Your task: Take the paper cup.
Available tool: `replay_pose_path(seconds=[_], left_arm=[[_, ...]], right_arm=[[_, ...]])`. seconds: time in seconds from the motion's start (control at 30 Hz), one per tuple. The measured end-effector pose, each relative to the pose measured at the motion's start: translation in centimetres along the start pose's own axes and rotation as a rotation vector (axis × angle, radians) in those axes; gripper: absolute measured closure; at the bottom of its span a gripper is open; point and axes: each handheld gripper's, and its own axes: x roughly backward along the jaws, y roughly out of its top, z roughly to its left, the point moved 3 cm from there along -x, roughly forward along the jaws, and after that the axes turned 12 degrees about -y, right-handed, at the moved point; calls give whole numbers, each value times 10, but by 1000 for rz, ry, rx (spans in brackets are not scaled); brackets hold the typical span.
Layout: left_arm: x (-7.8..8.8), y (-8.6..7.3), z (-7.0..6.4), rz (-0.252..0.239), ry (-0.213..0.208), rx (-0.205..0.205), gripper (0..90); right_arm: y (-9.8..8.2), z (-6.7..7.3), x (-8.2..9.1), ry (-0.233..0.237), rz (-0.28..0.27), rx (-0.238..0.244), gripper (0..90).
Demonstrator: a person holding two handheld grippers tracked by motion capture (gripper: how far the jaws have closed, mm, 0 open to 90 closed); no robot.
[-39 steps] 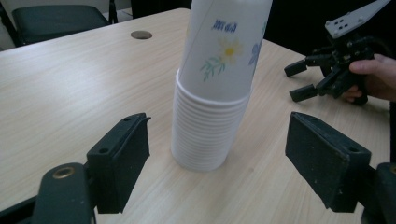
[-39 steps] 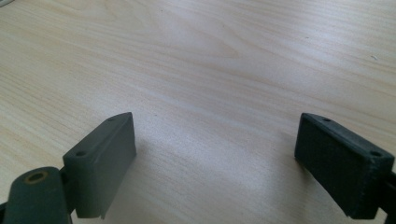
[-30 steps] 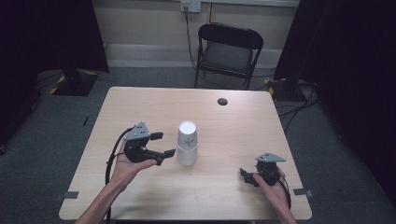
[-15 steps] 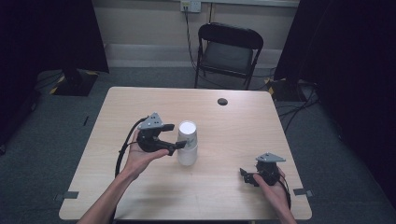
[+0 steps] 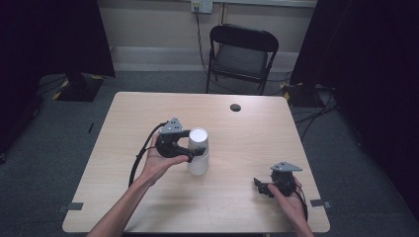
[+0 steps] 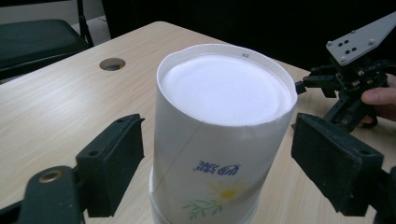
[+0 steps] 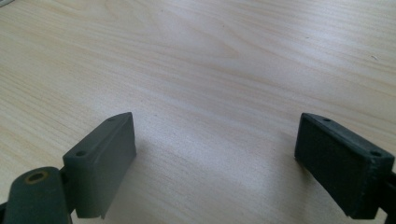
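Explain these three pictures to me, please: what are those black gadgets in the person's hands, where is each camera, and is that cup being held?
A person sits at a wooden table with a hand-held clamp in each hand; each clamp has two black jaws. One camera looks down from above. The other two ride on the clamps and look out between their jaws.

The left gripper has been brought up to a white paper cup stack standing upside down, with a flower print. In the left gripper view the cup stack sits between the jaws, but gaps show on both sides, so nothing is gripped yet. The jaws have just been opening slightly.

The right gripper rests near the table's edge, its jaws open over bare wood. A small round hole is in the tabletop, and a black folding chair stands behind.
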Motion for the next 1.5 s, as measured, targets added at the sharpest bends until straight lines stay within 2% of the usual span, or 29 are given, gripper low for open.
replay_pose_path(seconds=[0.03,0.07,0.17,0.27,0.37,0.47,0.67,1.5], left_arm=[[-1,-1,1,9,-4,7,171],[-2,-1,1,18,19,-6,173],[-4,-2,4,27,36,-5,174],[-7,-3,5,42,35,-7,179],[-13,-5,5,61,30,-14,230],[-14,-5,4,60,26,-14,265],[-13,-4,5,55,35,-11,277],[-6,0,1,32,34,-17,278]], right_arm=[[0,0,0,0,0,0,120],[0,0,0,0,0,0,120],[0,0,0,0,0,0,119],[0,0,0,0,0,0,120],[0,0,0,0,0,0,119],[0,0,0,0,0,0,119],[0,0,0,0,1,-1,120],[0,0,0,0,0,0,120]])
